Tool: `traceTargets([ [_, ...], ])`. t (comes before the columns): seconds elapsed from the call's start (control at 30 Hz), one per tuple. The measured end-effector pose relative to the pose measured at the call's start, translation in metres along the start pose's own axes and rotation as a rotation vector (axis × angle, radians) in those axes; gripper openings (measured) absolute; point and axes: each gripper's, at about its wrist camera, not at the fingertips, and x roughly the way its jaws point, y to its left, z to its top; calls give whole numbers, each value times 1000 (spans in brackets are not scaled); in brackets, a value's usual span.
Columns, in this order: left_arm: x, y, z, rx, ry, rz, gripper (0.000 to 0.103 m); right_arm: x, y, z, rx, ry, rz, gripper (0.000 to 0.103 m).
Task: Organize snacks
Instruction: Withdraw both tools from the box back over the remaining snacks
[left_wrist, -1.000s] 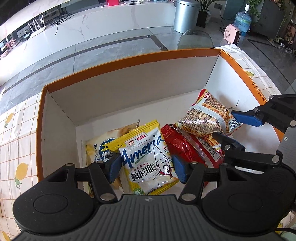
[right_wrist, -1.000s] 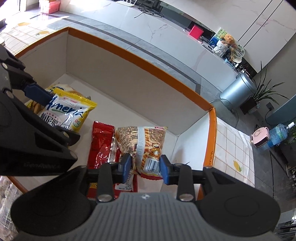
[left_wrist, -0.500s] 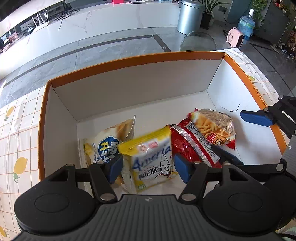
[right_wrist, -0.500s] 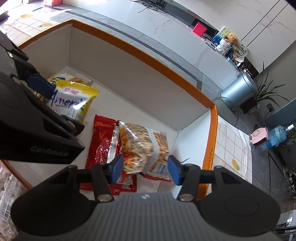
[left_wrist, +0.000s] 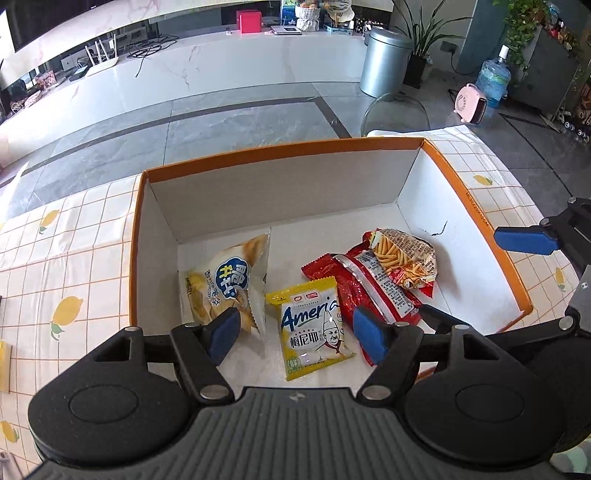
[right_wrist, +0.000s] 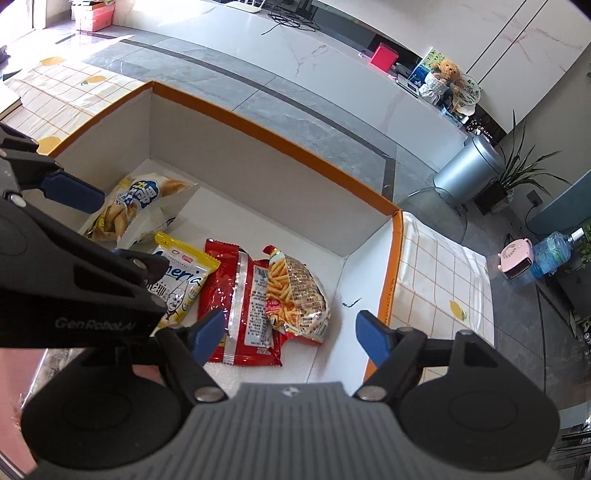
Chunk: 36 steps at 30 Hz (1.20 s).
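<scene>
An orange-rimmed white cardboard box (left_wrist: 280, 158) (right_wrist: 273, 129) holds several snack packs. A pale chips bag (left_wrist: 225, 284) (right_wrist: 136, 206) leans at its left. A yellow "America" pack (left_wrist: 314, 328) (right_wrist: 184, 280) lies flat beside it. A red pack (left_wrist: 369, 288) (right_wrist: 236, 306) lies in the middle with a fries-print bag (left_wrist: 404, 258) (right_wrist: 299, 295) on its right edge. My left gripper (left_wrist: 295, 332) is open and empty above the yellow pack. My right gripper (right_wrist: 288, 336) is open and empty above the box's near right corner.
The box stands on a table with a white lemon-print cloth (left_wrist: 66, 258) (right_wrist: 439, 273). A clear glass chair back (left_wrist: 395, 110) stands behind the table. A steel bin (left_wrist: 384, 62) and a pink heater (left_wrist: 471, 103) stand on the floor beyond.
Both grippers have opened and risen out of the box. The yellow pack dropped from the left gripper and the fries-print bag from the right; both now lie in the box.
</scene>
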Motion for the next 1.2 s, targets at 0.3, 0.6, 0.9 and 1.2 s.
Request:
traceTargets([
  [0.3,-58,-7,-26,7,-130,14,85,-47,-4,-30,124,-63,34,76],
  [0.6,-107,-14,-75,16,-216,-9,85,-87,7,-98,315,-179,90,77],
  [0.9,-121,-17,-127,-5,-218,-33,87,-114,33,-165,438,-236,135,82],
  [1.2,-107,-1,-177,-110,-204,-47,87,-110,53,-210,496,-242,121,82],
])
